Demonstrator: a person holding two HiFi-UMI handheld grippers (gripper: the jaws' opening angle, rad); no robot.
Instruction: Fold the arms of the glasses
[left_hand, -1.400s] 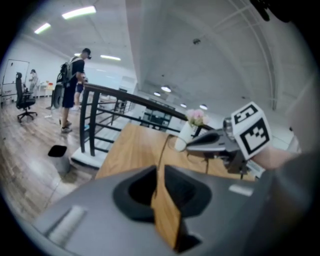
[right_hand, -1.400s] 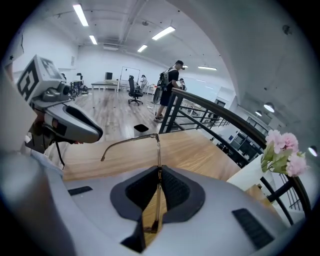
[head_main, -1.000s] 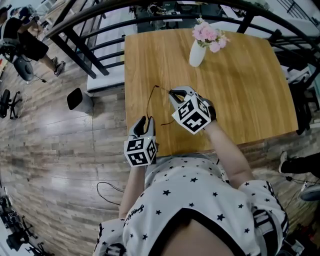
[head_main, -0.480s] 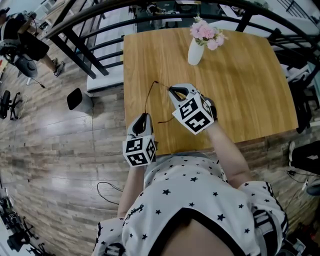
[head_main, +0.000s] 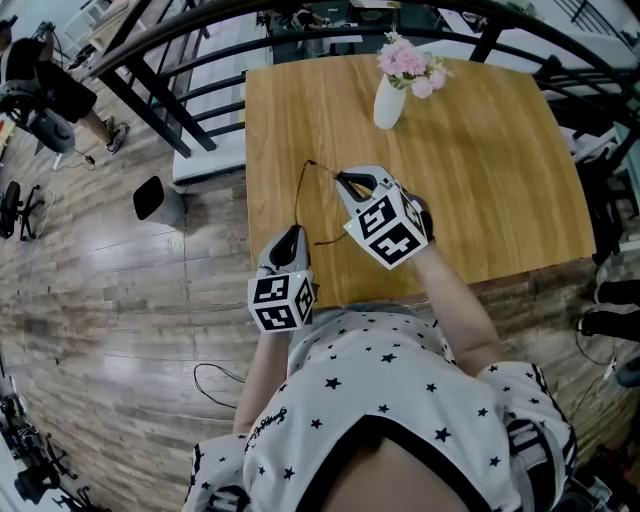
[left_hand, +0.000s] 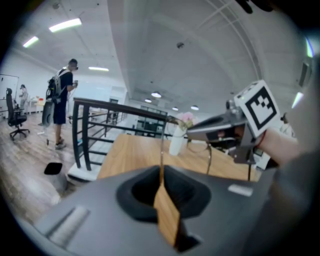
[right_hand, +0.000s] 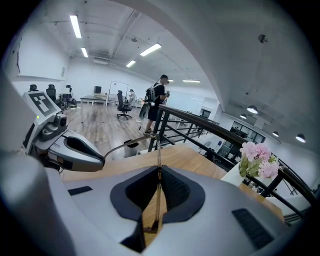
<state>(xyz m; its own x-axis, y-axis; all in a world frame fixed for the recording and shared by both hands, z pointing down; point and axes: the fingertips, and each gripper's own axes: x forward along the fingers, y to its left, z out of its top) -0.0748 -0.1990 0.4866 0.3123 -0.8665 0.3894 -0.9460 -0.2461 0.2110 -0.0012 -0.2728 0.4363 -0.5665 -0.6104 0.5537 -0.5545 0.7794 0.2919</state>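
Left gripper (head_main: 290, 233) has just closed on a glasses (left_hand: 162, 145) arm; right gripper (head_main: 343, 181) clamps the glasses too

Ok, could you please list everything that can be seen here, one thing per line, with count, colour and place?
table: one, light wood, in front of the person
vase: one, white, far side of the table
flowers: one bunch, pink, in the vase
glasses: one pair, thin dark frame, held over the table's near left part
railing: one, black, beyond the table
container: one, black, floor left of the table
bystander: one, dark clothes, far left
shirt: one, white with black stars, the person's own
left gripper: grey; jaws have just been closing, now shut on a glasses arm
right gripper: grey, shut on the glasses
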